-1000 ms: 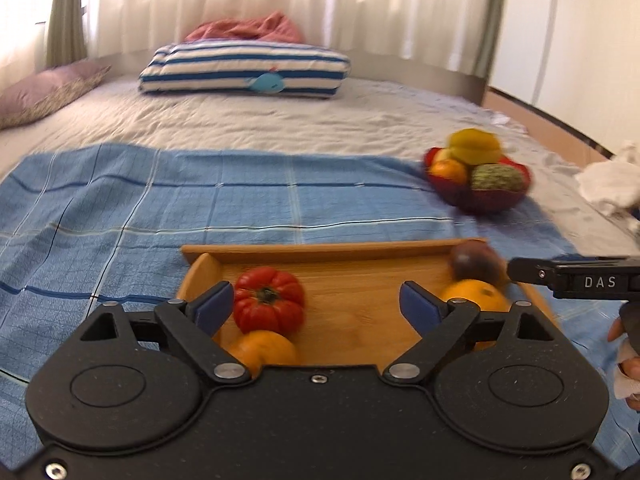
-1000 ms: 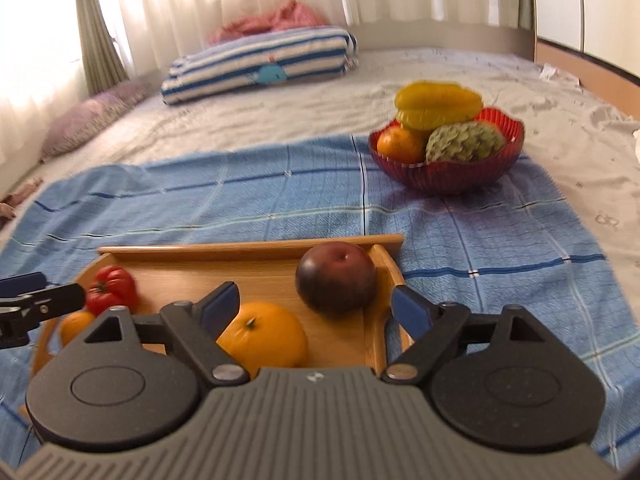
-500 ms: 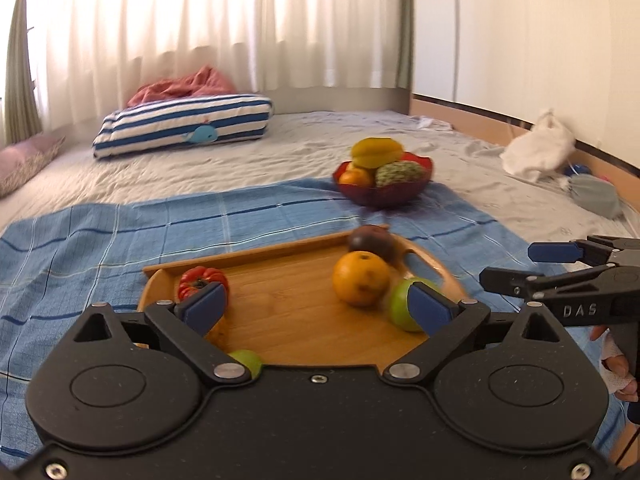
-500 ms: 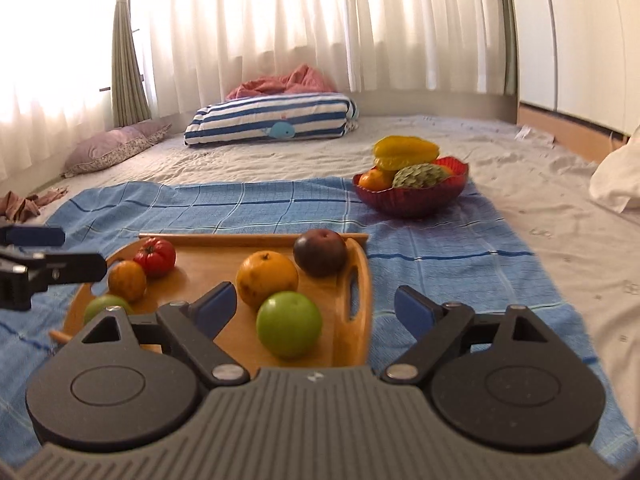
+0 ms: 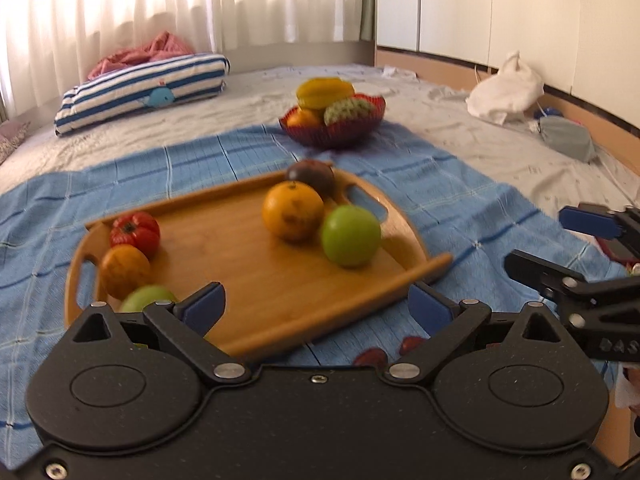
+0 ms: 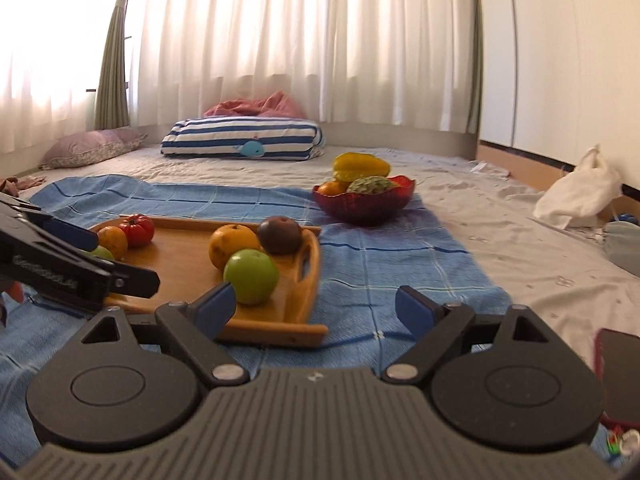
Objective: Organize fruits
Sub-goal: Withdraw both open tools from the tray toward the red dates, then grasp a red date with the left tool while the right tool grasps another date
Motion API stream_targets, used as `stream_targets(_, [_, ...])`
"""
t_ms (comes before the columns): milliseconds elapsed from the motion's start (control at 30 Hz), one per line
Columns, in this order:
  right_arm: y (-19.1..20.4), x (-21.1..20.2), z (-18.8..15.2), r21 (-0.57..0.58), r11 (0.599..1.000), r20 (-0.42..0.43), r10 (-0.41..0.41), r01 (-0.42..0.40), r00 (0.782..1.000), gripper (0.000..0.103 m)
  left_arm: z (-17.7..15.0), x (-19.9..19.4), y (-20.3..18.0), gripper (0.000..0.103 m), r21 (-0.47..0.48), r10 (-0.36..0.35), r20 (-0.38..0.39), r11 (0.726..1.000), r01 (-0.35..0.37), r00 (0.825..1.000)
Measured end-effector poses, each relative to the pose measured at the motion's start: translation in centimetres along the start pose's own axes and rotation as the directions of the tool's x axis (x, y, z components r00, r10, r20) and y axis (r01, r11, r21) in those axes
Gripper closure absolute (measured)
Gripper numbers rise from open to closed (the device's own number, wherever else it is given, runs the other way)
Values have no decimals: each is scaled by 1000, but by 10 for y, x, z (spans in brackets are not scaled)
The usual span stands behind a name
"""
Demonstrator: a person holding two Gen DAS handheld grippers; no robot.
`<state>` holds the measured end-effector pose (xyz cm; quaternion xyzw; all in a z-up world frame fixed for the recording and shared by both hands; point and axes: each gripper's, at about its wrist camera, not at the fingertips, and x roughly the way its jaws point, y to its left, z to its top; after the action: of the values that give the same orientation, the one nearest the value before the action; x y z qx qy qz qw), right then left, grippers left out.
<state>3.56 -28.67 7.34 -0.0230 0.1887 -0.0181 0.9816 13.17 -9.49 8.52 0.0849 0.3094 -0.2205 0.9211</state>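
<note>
A wooden tray (image 5: 256,280) (image 6: 176,240) lies on a blue checked cloth (image 5: 460,208) on the bed. On it are a green apple (image 5: 351,235) (image 6: 251,277), an orange (image 5: 293,211) (image 6: 234,245), a dark purple fruit (image 5: 311,177) (image 6: 279,235), a red tomato (image 5: 135,233) (image 6: 137,229), a small orange (image 5: 125,271) (image 6: 113,241) and a second green apple (image 5: 148,298). A red bowl (image 5: 334,128) (image 6: 362,202) holds more fruit behind. My left gripper (image 5: 318,312) is open and empty over the tray's near edge. My right gripper (image 6: 314,312) is open and empty at the tray's right.
A striped pillow (image 5: 140,92) (image 6: 244,136) and pink cloth lie at the back under curtains. A white bag (image 5: 506,90) (image 6: 578,194) sits by the right wall. A red-cased phone (image 6: 618,376) lies near right. Two small red things (image 5: 370,358) lie on the cloth.
Both grippers have pulled back and up from the tray, so more of the tray and room shows. Both stayed open. The fruits have not moved.
</note>
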Motion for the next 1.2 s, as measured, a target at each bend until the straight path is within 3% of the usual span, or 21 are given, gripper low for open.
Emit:
stream_targets(200, [1, -15, -25, -27, 1000, 12, -14, 14, 1000, 10, -8, 15, -15, 5, 50, -11, -34, 999, 12, 999])
stream_targets(367, [5, -16, -42, -60, 998, -31, -8, 6, 999, 18, -11, 29, -25, 6, 64, -55, -87, 996, 61, 995])
stream_targets(567, [11, -15, -58, -66, 997, -81, 22, -28, 996, 27, -18, 44, -34, 12, 69, -73, -120, 994, 82, 990])
stream_targets(767, [21, -17, -68, -104, 994, -98, 23, -33, 995, 30, -26, 52, -40, 32, 92, -111, -123, 988, 122, 986])
stream_targets(900, [20, -17, -71, -83, 996, -114, 30, -40, 993, 38, -29, 56, -47, 41, 126, -132, -133, 981, 148, 982])
stream_targets(1200, [14, -16, -74, -24, 998, -130, 54, -57, 990, 48, -37, 52, -49, 42, 159, -121, -135, 977, 142, 983])
